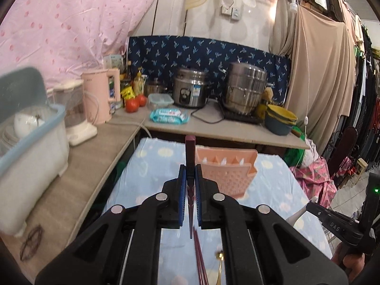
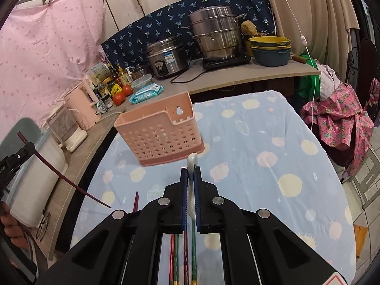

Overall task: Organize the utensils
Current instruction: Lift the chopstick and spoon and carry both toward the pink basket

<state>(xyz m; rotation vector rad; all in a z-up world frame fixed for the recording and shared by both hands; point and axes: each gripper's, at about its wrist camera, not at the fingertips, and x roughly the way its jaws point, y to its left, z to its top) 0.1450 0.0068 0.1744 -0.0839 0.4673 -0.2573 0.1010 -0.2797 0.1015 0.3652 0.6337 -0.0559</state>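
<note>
Both sets of jaws are clamped: the left gripper (image 1: 190, 173) on a dark red chopstick (image 1: 190, 149), the right gripper (image 2: 190, 173) on a white spoon (image 2: 192, 163). Each is held above the cloth-covered table (image 2: 273, 142). The chopstick is judged light, stiff and slippery, the spoon probably breakable. The pink basket (image 2: 161, 135) stands ahead, unobstructed; more chopsticks (image 2: 185, 256) lie below.

Pink curtain (image 1: 71, 23), blue floral backsplash (image 1: 209, 52), counter (image 1: 213, 128)
</note>
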